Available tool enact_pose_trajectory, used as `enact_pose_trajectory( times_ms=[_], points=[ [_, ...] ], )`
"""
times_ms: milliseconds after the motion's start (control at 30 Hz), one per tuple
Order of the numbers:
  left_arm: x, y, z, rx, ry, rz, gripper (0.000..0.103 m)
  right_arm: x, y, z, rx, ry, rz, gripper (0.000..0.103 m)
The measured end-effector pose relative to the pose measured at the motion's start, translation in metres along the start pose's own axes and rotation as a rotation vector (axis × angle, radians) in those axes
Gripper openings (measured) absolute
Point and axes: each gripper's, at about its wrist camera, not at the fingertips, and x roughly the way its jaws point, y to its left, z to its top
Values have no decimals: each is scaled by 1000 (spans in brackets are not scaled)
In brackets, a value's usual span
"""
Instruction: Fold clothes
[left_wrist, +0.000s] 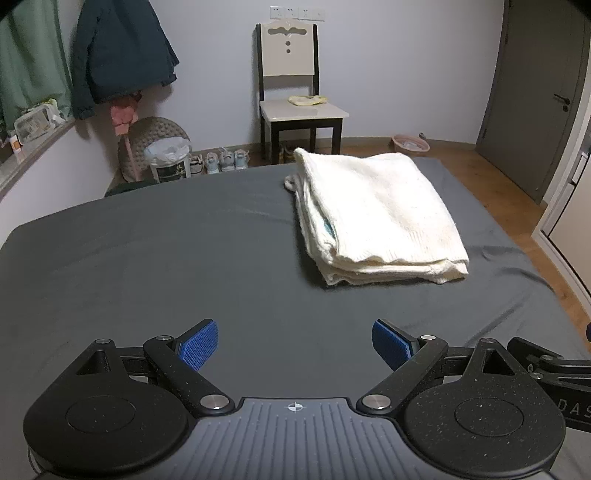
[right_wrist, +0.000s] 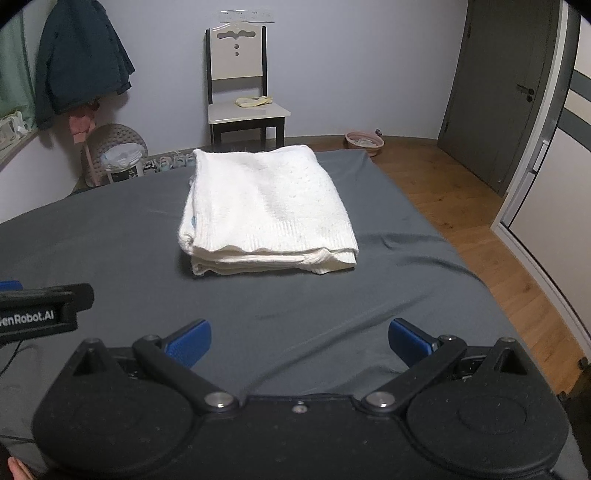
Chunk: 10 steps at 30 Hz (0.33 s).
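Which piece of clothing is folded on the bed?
The white knit sweater, folded flat on the grey bed; the dark jacket hangs on the wall.

Folded white sweater (right_wrist: 267, 210) on gray bed (right_wrist: 110, 240); right claw (right_wrist: 300, 341) empty, spread.

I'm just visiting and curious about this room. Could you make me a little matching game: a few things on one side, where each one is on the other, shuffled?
Things:
1. white folded sweater
2. dark jacket
3. pink basin
4. yellow cloth

Places:
a. on the chair seat
b. on the wooden floor
c. on the grey bed
d. hanging on the wall

Pairs: 1-c, 2-d, 3-b, 4-a
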Motion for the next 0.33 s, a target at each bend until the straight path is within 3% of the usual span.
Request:
enact_pose_trajectory(
  times_ms=[333],
  points=[
    [-3,2,-2,8,-13,13,91,2,2,-1,-6,7,-4,103]
  ],
)
